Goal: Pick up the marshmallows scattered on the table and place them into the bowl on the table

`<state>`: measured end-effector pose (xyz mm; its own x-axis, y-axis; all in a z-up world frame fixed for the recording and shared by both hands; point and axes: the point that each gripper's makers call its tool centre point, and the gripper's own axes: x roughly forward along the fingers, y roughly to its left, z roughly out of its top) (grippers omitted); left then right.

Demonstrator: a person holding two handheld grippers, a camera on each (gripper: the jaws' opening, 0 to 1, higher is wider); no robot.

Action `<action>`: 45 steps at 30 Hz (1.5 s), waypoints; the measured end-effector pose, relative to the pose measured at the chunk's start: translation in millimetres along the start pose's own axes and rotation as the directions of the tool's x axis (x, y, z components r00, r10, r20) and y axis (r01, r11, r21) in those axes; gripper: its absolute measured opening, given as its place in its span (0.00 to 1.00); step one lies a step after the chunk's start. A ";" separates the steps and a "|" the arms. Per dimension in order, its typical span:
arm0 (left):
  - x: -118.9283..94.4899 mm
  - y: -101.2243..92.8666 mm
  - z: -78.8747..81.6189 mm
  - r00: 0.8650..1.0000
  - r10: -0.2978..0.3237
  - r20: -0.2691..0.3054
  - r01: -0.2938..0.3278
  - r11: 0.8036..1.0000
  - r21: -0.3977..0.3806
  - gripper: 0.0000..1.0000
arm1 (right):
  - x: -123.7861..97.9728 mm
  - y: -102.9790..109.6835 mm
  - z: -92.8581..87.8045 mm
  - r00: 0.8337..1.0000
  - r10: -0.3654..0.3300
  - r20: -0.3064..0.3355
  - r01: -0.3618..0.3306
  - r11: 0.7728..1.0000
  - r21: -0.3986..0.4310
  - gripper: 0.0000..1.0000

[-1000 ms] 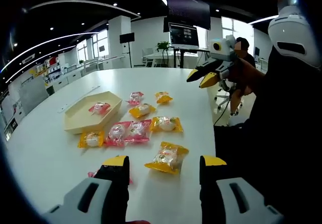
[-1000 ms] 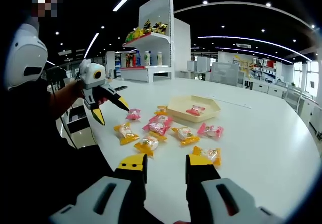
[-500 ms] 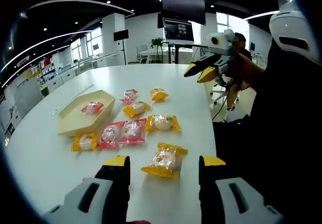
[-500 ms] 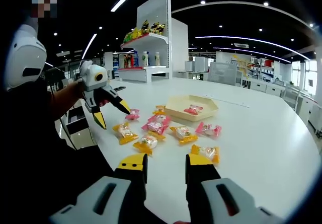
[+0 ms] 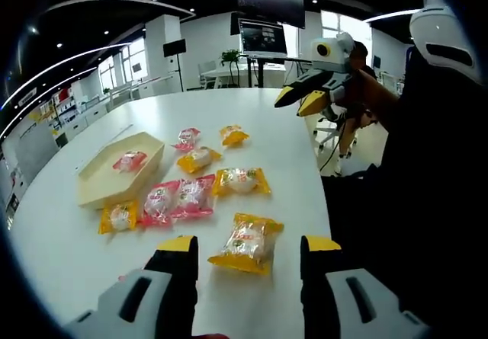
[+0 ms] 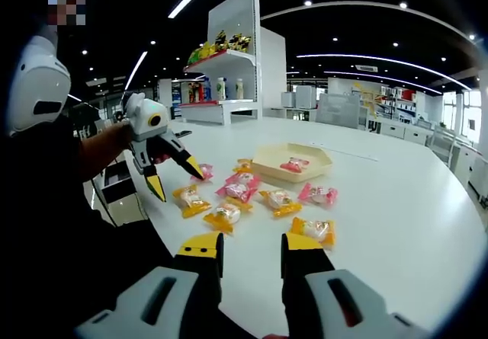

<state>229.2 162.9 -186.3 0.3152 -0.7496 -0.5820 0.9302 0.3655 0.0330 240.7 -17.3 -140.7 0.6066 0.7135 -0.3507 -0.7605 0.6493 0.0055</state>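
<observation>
Wrapped marshmallows in yellow and pink packets lie scattered on the white round table. A cream hexagonal bowl at the left holds one pink packet. My left gripper is open, low over the table, with a yellow packet lying just past the gap between its jaws. In the right gripper view the same gripper hangs open near a yellow packet. My right gripper is open and holds nothing; another yellow packet lies just beyond its right jaw. The bowl sits behind the packets.
The table's near edge runs beside the person's dark sleeve. A display shelf with goods stands behind the table. My right gripper hovers open over the table's far right edge. A monitor and desks stand beyond.
The left gripper has come lower and closer to the yellow packet, which now lies nearer its jaws. In the right gripper view it has shifted slightly toward the packets. The right gripper has barely moved.
</observation>
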 end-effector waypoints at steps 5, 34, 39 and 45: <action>5.7 -1.8 -3.5 0.999 -0.019 -0.026 0.020 1.000 0.020 0.54 | -1.0 -1.6 -0.2 1.000 -0.004 0.000 0.004 1.000 0.001 0.31; 21.1 -0.7 -4.6 0.997 -0.061 -0.053 0.064 0.996 0.061 0.44 | -4.0 -8.4 -3.3 1.000 -0.026 -0.007 0.026 1.000 0.013 0.30; 24.6 -2.4 -9.5 0.995 -0.071 -0.064 0.075 0.995 0.067 0.43 | -3.2 -7.7 -5.2 1.000 -0.025 -0.007 0.025 1.000 0.018 0.30; 25.8 -2.2 -8.7 0.997 -0.067 -0.049 0.069 0.996 0.058 0.37 | -4.3 -9.4 -5.7 0.999 -0.035 -0.006 0.036 0.999 0.022 0.29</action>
<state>233.6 147.6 -208.5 0.2429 -0.7441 -0.6223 0.9592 0.2800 0.0396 243.9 -28.0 -144.6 0.6317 0.6884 -0.3565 -0.7331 0.6799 0.0139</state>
